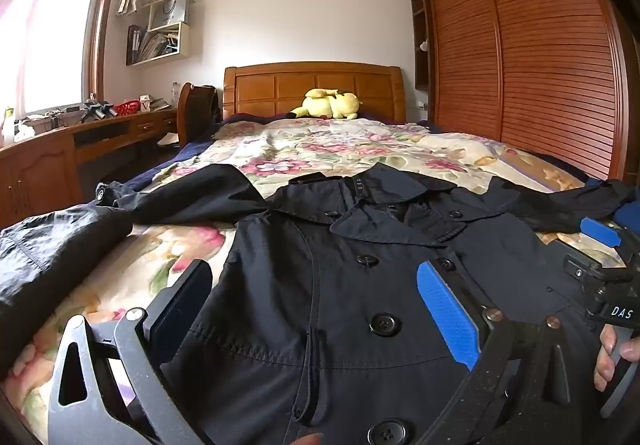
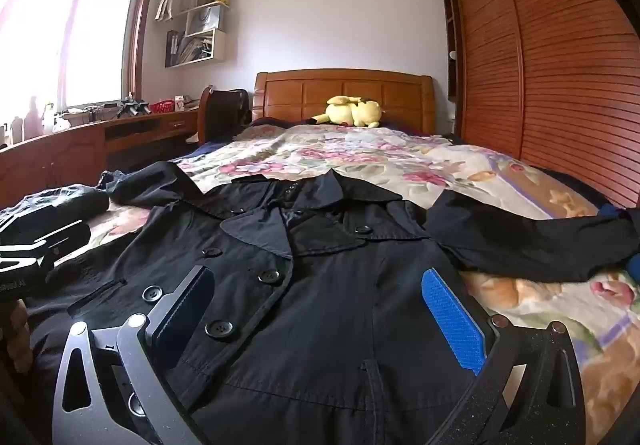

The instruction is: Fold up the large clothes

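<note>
A black double-breasted trench coat (image 1: 328, 285) lies front up on the floral bedspread (image 1: 320, 153), collar toward the headboard, both sleeves spread sideways. It also shows in the right wrist view (image 2: 320, 285). My left gripper (image 1: 316, 297) is open and empty, low over the coat's chest, fingers wide apart. My right gripper (image 2: 316, 305) is open and empty over the coat's right half. The right gripper also shows at the right edge of the left wrist view (image 1: 600, 241), and the left gripper at the left edge of the right wrist view (image 2: 36, 241).
A yellow plush toy (image 1: 326, 104) lies by the wooden headboard (image 1: 312, 85). A wooden desk (image 1: 80, 137) with clutter and a chair stand to the left under the window. A slatted wardrobe (image 1: 520, 57) runs along the right.
</note>
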The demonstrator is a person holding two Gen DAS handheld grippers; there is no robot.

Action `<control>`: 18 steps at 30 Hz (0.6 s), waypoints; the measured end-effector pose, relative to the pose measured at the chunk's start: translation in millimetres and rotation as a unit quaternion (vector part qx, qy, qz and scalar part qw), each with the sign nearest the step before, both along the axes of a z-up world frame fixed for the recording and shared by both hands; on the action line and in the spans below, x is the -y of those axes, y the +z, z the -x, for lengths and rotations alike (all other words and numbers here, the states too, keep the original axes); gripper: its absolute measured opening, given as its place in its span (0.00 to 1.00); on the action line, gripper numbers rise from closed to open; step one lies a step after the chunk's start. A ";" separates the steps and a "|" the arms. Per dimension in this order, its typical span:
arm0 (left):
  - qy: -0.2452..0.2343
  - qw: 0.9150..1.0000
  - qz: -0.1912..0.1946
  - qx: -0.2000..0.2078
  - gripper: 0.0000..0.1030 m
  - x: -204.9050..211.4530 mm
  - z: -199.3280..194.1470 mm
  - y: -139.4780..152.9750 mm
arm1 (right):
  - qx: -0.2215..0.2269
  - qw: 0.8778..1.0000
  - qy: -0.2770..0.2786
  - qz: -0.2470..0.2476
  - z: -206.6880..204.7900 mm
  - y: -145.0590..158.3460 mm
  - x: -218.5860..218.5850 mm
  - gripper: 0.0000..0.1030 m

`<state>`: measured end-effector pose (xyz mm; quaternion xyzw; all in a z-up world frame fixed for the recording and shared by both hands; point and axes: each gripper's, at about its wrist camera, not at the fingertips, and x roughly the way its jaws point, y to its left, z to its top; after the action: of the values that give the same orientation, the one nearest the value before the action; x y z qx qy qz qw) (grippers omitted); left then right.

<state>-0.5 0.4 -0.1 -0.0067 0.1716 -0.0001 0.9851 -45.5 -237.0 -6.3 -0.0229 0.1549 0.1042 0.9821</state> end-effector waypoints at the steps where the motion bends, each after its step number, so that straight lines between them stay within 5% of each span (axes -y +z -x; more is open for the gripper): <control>1: -0.001 1.000 -0.001 -0.001 1.00 0.1 0.0 0.0 | 0.000 1.000 0.000 0.000 0.1 0.0 0.1 1.00; 18: 0.000 1.000 -0.007 -0.001 1.00 0.2 0.2 0.3 | 0.000 1.000 -0.002 -0.005 1.6 0.9 2.2 1.00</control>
<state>-0.8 0.2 0.3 0.0003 0.1722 0.0007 0.9851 -47.1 -239.3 -5.3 -0.0174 0.1545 0.1029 0.9825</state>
